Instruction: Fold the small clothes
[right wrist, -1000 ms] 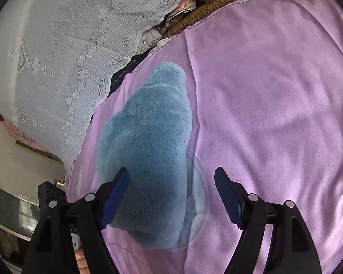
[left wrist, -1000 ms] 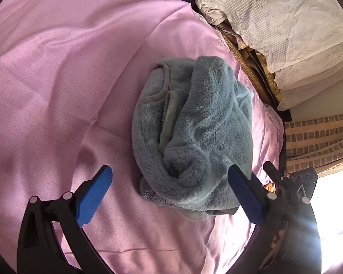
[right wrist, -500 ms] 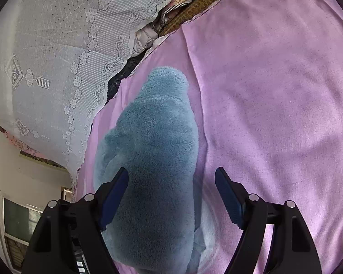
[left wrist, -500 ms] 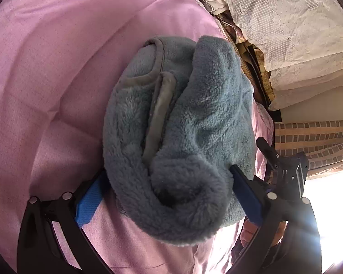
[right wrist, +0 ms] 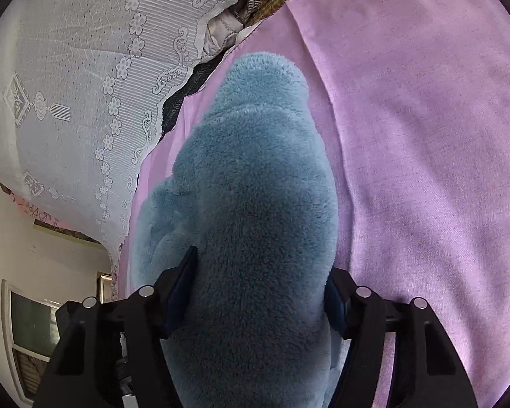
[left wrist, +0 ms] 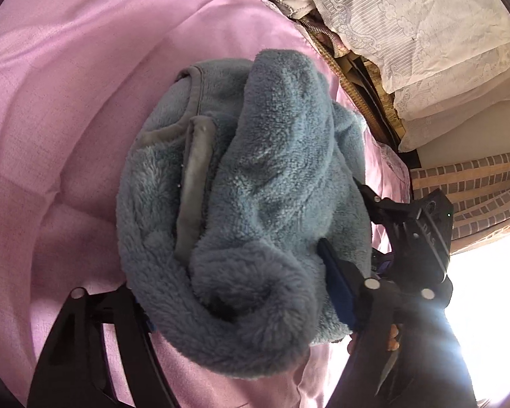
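Observation:
A bunched blue fleece garment (left wrist: 255, 197) with a grey trimmed edge lies on the pink sheet (left wrist: 68, 102). My left gripper (left wrist: 241, 309) is closed in on its rolled near end, the fleece bulging between the blue pads. In the right wrist view the same fleece garment (right wrist: 255, 204) fills the space between the fingers of my right gripper (right wrist: 258, 289), which squeezes it from the opposite side. The right gripper's black body also shows in the left wrist view (left wrist: 414, 231), behind the garment.
White lace-covered pillows (left wrist: 408, 27) and a stack of bedding (right wrist: 85, 85) stand along the sheet's edge. A striped curtain (left wrist: 476, 190) and bright window light are at the right. A wall and window frame (right wrist: 27, 333) show at lower left.
Both grippers have moved forward onto the garment and their fingers have narrowed from wide open to pressing on the fleece. The garment now looks larger and nearer in both views.

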{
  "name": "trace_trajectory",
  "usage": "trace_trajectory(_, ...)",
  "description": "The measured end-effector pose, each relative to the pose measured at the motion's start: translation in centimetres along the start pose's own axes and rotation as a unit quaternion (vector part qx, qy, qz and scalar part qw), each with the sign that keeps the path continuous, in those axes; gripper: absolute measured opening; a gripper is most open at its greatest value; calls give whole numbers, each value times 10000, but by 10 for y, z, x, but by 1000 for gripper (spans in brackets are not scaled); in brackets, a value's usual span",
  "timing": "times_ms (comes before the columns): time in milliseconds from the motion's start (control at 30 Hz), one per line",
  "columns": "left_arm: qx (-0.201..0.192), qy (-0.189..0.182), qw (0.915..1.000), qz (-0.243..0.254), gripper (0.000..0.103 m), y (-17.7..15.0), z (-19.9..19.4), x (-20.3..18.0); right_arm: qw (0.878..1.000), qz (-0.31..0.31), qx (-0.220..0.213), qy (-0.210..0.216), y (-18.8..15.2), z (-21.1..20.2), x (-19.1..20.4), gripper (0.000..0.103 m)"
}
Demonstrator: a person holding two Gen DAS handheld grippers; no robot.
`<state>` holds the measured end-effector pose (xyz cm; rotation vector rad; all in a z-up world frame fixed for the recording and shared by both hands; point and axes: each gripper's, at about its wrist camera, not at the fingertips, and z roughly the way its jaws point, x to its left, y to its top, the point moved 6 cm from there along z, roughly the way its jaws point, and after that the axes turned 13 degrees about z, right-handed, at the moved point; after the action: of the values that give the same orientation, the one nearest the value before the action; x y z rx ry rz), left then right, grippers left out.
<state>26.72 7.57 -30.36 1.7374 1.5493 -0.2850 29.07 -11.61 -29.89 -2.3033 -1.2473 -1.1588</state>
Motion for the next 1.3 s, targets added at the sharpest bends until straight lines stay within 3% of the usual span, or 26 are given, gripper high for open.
trace_trajectory(100,-88,202,9994,282,57,-1,-7,-10,9997,-183,-121,-124,-6,-9,9,51)
trace_trajectory(200,-234,170,9988,406,45,0,-23,-19,9988,-375,-260,-160,-14,-24,26,48)
trace_trajectory(433,-874,95,9942,627,44,11,-95,-32,9955,-872,-335,159,-32,-49,97,47)
trace_trajectory(633,-1445,119,9883,470,44,26,-156,-11,9899,-1308,-237,497,-49,-40,172,46)
trace_trajectory(833,-1951,298,9803,108,44,37,-213,33,9817,-1720,159,807,-73,-4,246,46)
trace_trajectory(1000,-2094,790,9746,104,44,64,-246,73,9762,-1829,442,1075,-78,47,289,46)
trace_trajectory(1167,-1970,1080,9744,-40,44,95,-240,124,9787,-1664,673,999,-66,112,294,46)
trace_trajectory(1300,-1704,1272,9771,-111,44,104,-208,160,9816,-1591,796,695,-57,158,273,46)
